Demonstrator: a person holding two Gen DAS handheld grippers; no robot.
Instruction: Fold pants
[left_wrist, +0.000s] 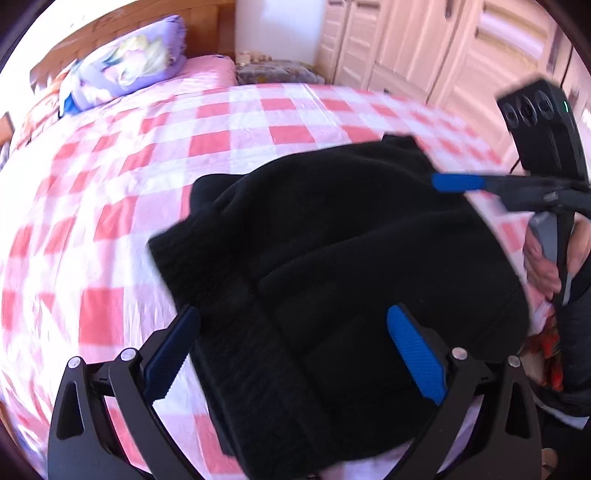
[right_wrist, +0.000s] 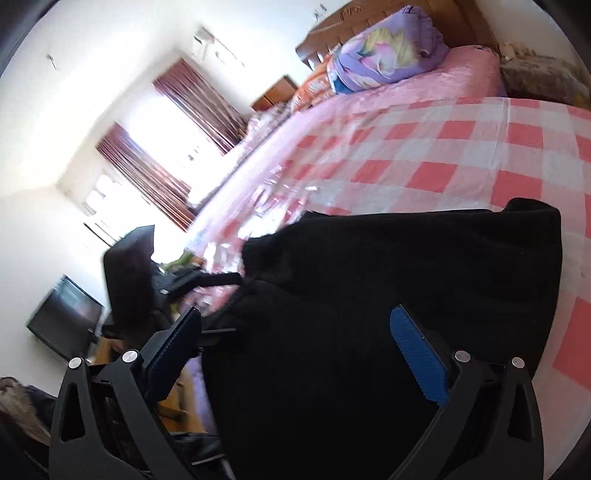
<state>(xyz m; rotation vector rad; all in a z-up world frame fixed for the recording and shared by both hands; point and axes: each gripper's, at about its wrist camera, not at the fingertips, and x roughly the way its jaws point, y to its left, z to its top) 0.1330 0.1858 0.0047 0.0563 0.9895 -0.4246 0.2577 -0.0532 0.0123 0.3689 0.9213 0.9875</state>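
From the left wrist camera, the black pants (left_wrist: 332, 266) lie in a bunched, partly folded heap on the pink-and-white checked bedspread (left_wrist: 155, 155), toward the near right part of the bed. The left gripper (left_wrist: 295, 354) hangs over the near edge of the heap with its two blue-padded fingers (left_wrist: 415, 354) spread wide apart, one on either side of the cloth, gripping nothing. At the right, the right gripper (left_wrist: 458, 182) reaches in sideways, its blue tip at the far right edge of the pants; whether its fingers are apart or together cannot be told here. A purple printed pillow (left_wrist: 129, 70) rests at the far left by the wooden headboard (left_wrist: 110, 26), and pale wardrobe doors (left_wrist: 443, 48) stand far right.

From the right wrist camera, tilted, the pants (right_wrist: 388, 314) fill the near middle. The right gripper (right_wrist: 295, 354) has its fingers wide apart over the fabric, clamping nothing. The left gripper (right_wrist: 221, 280) shows dark at the left edge of the pants. Beyond are the pillow (right_wrist: 388, 55), dark red curtains (right_wrist: 147, 173) and a black screen (right_wrist: 62, 317).
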